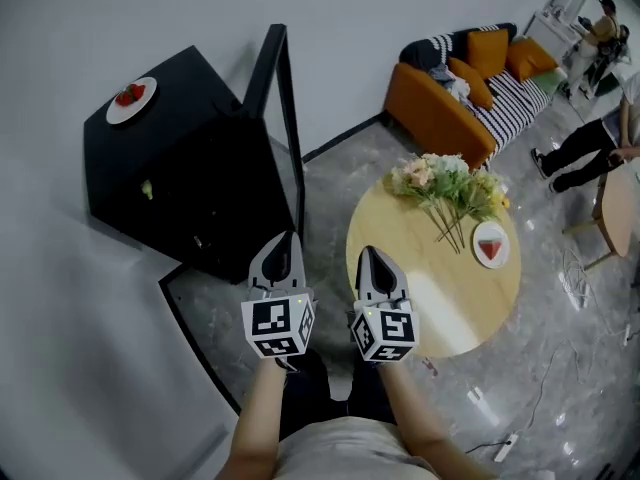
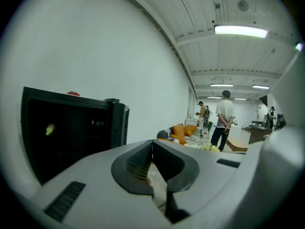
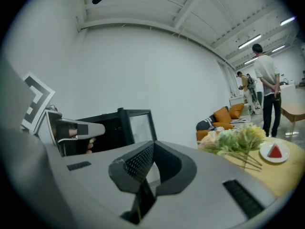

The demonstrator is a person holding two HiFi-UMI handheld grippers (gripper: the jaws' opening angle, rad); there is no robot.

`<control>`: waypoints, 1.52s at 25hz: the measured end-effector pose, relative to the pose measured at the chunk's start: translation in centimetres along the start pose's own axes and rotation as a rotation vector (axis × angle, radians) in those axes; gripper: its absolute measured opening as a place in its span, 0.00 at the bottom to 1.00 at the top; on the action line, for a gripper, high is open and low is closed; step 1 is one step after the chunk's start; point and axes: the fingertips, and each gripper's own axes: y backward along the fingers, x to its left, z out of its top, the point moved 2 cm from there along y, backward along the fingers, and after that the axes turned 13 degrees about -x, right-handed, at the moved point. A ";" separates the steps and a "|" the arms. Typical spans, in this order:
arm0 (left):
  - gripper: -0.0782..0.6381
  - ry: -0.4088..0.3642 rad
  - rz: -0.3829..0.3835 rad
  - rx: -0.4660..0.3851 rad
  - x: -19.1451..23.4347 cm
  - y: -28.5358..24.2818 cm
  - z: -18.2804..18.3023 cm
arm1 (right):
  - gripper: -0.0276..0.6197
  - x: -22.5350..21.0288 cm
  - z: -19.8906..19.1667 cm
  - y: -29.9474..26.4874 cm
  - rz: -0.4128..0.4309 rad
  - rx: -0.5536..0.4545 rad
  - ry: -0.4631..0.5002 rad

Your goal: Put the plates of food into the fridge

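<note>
A black fridge [image 1: 190, 178] stands at the left with its door [image 1: 285, 118] swung open. On top of it sits a white plate of strawberries [image 1: 131, 99]. A second white plate with a watermelon slice [image 1: 491, 244] lies on the round wooden table [image 1: 400, 258], beside a bunch of flowers [image 1: 450, 183]. My left gripper [image 1: 284, 240] is shut and empty, held over the floor near the fridge door's foot. My right gripper [image 1: 368, 255] is shut and empty too, at the table's near left edge. The right gripper view shows that plate [image 3: 275, 151] far right of the jaws.
A small yellow-green item [image 1: 147, 189] sits inside the dark fridge. An orange sofa [image 1: 470, 88] with cushions stands behind the table. People [image 1: 590, 138] stand at the far right by another wooden table. Cables lie on the grey floor at lower right.
</note>
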 end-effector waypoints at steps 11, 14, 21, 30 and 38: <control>0.12 0.083 -0.125 0.053 -19.6 -6.0 -4.2 | 0.06 -20.5 4.2 5.3 -0.199 -0.044 -0.024; 0.12 0.079 -0.172 0.080 -22.5 -6.6 -5.2 | 0.06 -23.6 4.4 6.9 -0.263 -0.053 -0.049; 0.12 0.086 -0.290 0.137 -25.6 -9.1 -7.1 | 0.06 -27.1 3.7 9.5 -0.402 -0.044 -0.034; 0.12 0.123 -0.480 0.264 -29.5 -10.6 -10.5 | 0.06 -29.8 1.9 12.4 -0.577 -0.001 -0.060; 0.12 0.256 -0.495 0.430 -33.9 -10.4 -14.5 | 0.06 -34.6 -0.6 13.7 -0.605 0.103 -0.240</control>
